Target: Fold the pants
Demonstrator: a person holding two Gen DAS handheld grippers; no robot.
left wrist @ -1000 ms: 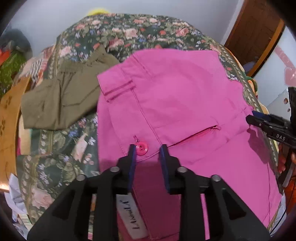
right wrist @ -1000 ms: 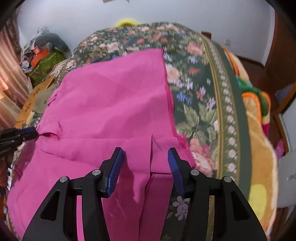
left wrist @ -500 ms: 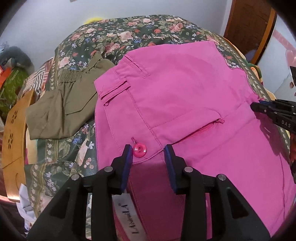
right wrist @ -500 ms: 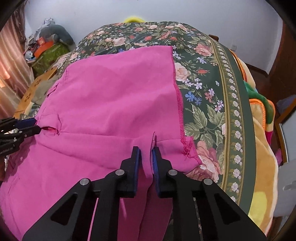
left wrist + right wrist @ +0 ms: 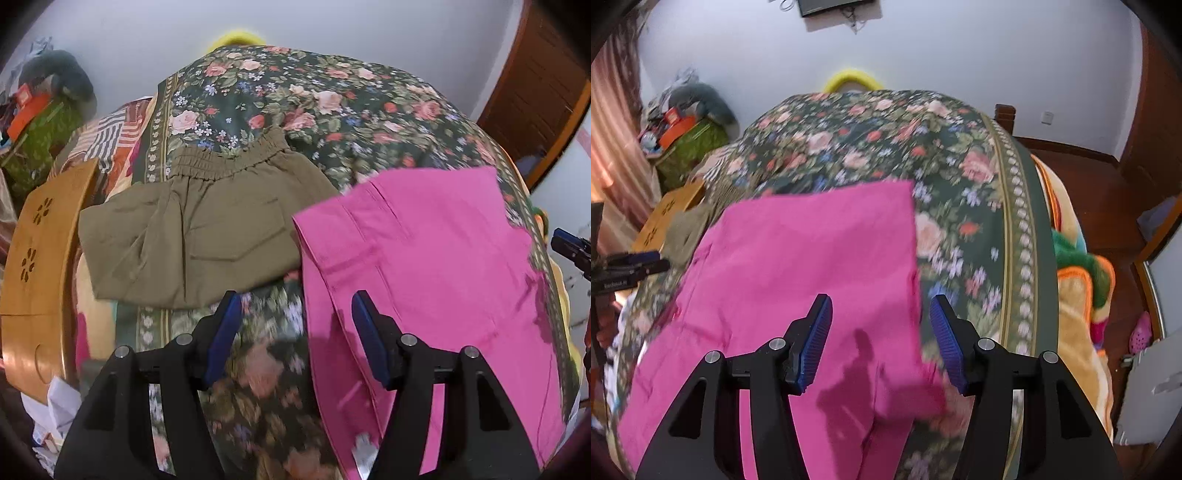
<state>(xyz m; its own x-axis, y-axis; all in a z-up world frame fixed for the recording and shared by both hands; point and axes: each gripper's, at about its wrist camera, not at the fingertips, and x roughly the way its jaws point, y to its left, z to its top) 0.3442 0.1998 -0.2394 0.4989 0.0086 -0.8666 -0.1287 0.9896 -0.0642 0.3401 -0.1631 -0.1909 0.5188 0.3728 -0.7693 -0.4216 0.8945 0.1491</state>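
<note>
The pink pants (image 5: 436,258) lie folded flat on the floral bedspread (image 5: 332,107). They also show in the right wrist view (image 5: 812,266). My left gripper (image 5: 293,336) is open and empty, above the bedspread at the pants' left edge. My right gripper (image 5: 881,341) is open and empty, above the pants' near right edge. The right gripper's tips show at the right edge of the left wrist view (image 5: 572,249). The left gripper's tips show at the left edge of the right wrist view (image 5: 631,262).
Folded olive pants (image 5: 192,232) lie left of the pink pants. A wooden board (image 5: 33,280) stands at the bed's left side. Clutter (image 5: 683,129) sits by the far left wall. An orange and green blanket (image 5: 1078,280) hangs at the bed's right edge.
Both grippers let go of the pink pants, opened wide and pulled back. The left one shifted to the left. The pants now lie folded over.
</note>
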